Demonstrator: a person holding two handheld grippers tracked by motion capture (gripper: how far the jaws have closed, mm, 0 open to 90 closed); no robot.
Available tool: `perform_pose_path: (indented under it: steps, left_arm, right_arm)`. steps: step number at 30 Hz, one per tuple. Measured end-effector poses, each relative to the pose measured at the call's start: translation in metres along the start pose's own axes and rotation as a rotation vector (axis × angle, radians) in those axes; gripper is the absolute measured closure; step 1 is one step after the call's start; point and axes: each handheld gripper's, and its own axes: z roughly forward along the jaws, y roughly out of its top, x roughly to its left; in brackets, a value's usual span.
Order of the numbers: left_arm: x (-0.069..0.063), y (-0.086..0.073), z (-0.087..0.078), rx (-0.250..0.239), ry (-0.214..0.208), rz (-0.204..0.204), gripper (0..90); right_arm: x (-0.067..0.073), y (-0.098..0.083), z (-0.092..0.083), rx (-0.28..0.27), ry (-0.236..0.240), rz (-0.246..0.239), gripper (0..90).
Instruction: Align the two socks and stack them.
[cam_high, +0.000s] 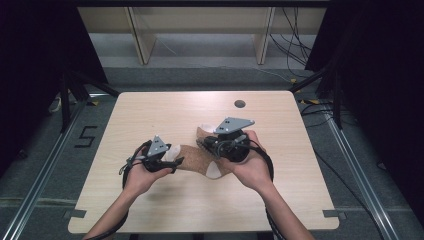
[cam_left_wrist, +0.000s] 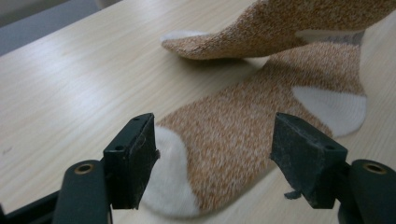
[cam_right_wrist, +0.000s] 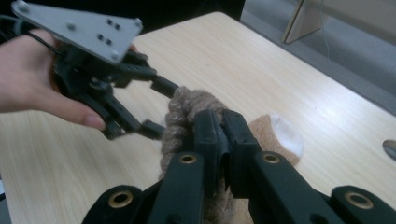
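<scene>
Two orange-and-white speckled socks are being handled on the tabletop (cam_high: 150, 110). The right tongs (cam_high: 206, 143) are clamped tight on bunched fabric of the upper sock (cam_left_wrist: 280, 28) — in the right gripper view the jaws meet on a gathered brown fold, and that sock hangs partly lifted, its white toe still near the wood. Holding it by one end looks meant to draw it clear of, or line it up with, its mate.

The lower sock (cam_left_wrist: 243, 126) lies flat on the tabletop between the two hands. The left tongs (cam_left_wrist: 215, 154) stand wide apart, one jaw either side of its white toe end, pads not pressing it; they appear placed to pinch that end next, though this is only a judgement.

In the high view the flat sock's long axis runs roughly left to right across the table, toe towards the left hand (cam_high: 142, 177), heel patch towards the right hand (cam_high: 252, 167). The lifted sock crosses above its far end.
</scene>
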Motion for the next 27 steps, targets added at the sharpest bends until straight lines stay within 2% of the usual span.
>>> perform_pose_path:
  steps: [1,6,10,11,13,15,17,20,22,25,27]
  left_arm:
    - [-0.001,0.003,0.003,-0.011,-0.009,-0.001,29.5]
    - [-0.002,0.015,0.015,-0.049,-0.039,0.024,28.9]
    - [-0.005,0.02,0.025,-0.068,-0.086,0.041,28.2]
    - [-0.005,0.021,0.027,-0.072,-0.092,0.049,28.1]
    - [-0.005,0.022,0.032,-0.08,-0.101,0.095,27.2]
    - [-0.003,0.023,0.036,-0.081,-0.122,0.123,26.6]
    - [-0.004,0.022,0.042,-0.114,-0.165,0.119,26.5]
    - [-0.004,0.019,0.052,-0.118,-0.199,0.154,27.0]
    - [-0.002,0.017,0.057,-0.1,-0.224,0.167,30.6]
    - [0.001,0.013,0.064,-0.078,-0.216,0.202,42.1]
    - [0.003,0.012,0.065,-0.072,-0.228,0.192,54.0]
  right_arm:
    - [-0.001,0.003,-0.002,-0.011,0.0,-0.02,85.6]
    - [0.002,0.011,-0.011,-0.046,0.009,-0.023,85.5]
    - [0.004,0.015,-0.019,-0.061,0.018,-0.031,85.6]
    - [0.005,0.016,-0.021,-0.062,0.021,-0.035,85.6]
    - [0.006,0.017,-0.024,-0.07,0.025,-0.038,85.6]
    - [0.008,0.018,-0.027,-0.083,0.02,-0.037,85.6]
    - [0.007,0.018,-0.029,-0.08,0.024,-0.04,85.6]
    - [0.006,0.018,-0.029,-0.089,0.02,-0.031,85.6]
    - [0.005,0.017,-0.03,-0.085,0.023,-0.031,85.6]
    - [0.004,0.017,-0.031,-0.087,0.019,-0.028,85.5]
    - [0.003,0.016,-0.031,-0.093,0.009,-0.022,85.5]
